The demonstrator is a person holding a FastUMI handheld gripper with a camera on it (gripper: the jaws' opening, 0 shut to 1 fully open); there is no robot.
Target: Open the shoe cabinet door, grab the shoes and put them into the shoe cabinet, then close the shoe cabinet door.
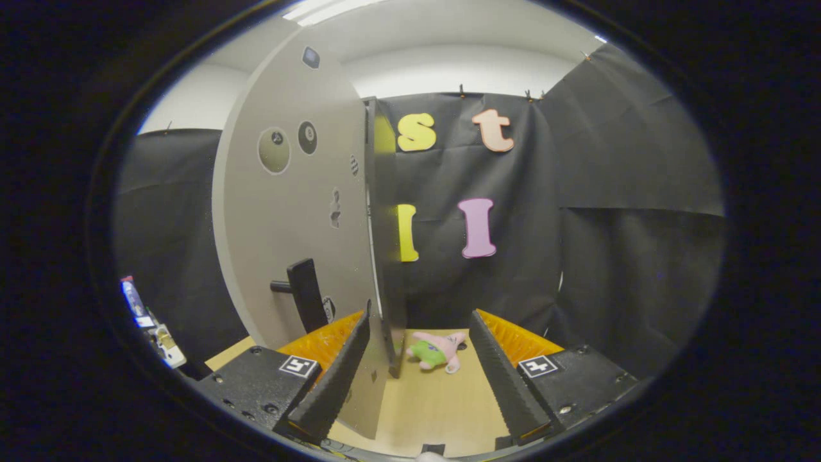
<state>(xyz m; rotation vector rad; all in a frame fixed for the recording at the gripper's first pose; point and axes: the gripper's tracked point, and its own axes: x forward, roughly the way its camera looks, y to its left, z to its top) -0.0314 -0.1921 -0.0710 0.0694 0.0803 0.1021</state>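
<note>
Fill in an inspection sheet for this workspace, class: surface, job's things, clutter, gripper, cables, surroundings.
Surface: light wooden tabletop.
Job's things: grey cabinet door swung open, its edge between the fingers; dark handle on its face. Shoes: nothing seen.
Clutter: small pink and green plush toy just ahead of the fingers.
Gripper: gripper open, straddling the door's edge, not pressing it.
Cables: nothing seen.
Surroundings: black cloth wall; white wall above.
</note>
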